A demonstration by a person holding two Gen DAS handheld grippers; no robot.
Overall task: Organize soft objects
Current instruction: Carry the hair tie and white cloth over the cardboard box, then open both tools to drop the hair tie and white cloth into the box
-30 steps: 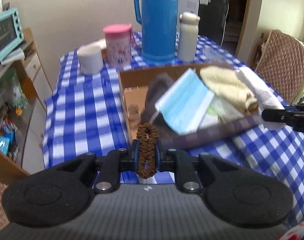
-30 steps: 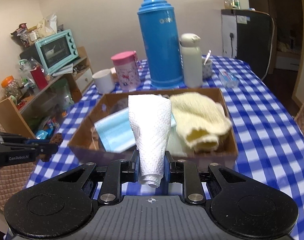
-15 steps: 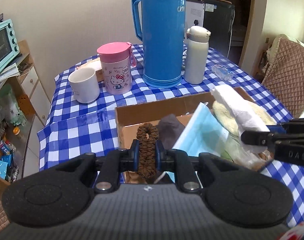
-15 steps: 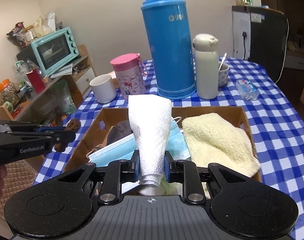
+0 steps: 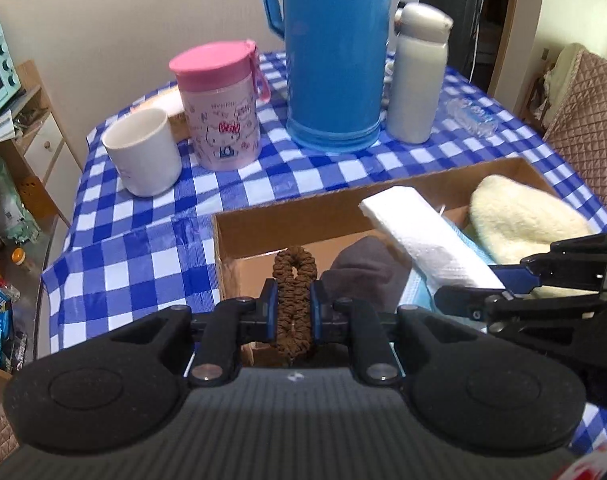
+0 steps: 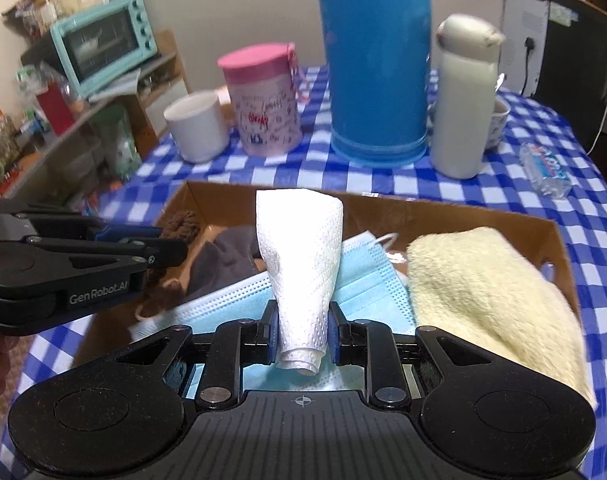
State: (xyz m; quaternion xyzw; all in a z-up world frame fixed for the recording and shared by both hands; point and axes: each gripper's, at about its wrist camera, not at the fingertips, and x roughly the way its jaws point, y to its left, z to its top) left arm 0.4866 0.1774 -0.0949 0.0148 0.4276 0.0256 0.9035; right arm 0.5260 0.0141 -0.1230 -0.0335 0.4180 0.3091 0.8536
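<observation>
My left gripper (image 5: 293,310) is shut on a brown hair scrunchie (image 5: 294,280), held over the near left corner of the cardboard box (image 5: 287,216). My right gripper (image 6: 301,332) is shut on a folded white paper towel (image 6: 301,256), held over the box's middle. In the box (image 6: 463,210) lie a blue face mask (image 6: 363,276), a pale yellow towel (image 6: 483,280) and a dark grey cloth (image 6: 223,256). The right gripper and the paper towel (image 5: 423,236) show at the right in the left wrist view. The left gripper and the scrunchie (image 6: 181,224) show at the left in the right wrist view.
Behind the box on the blue checked tablecloth (image 5: 143,264) stand a white mug (image 5: 143,156), a pink Hello Kitty tumbler (image 5: 223,108), a tall blue thermos (image 5: 335,56) and a white bottle (image 5: 417,76). A shelf with a teal toaster oven (image 6: 103,44) stands left. A quilted chair (image 5: 587,120) is right.
Both grippers have moved forward over the box with their loads. The box and the vessels behind it now look closer and larger.
</observation>
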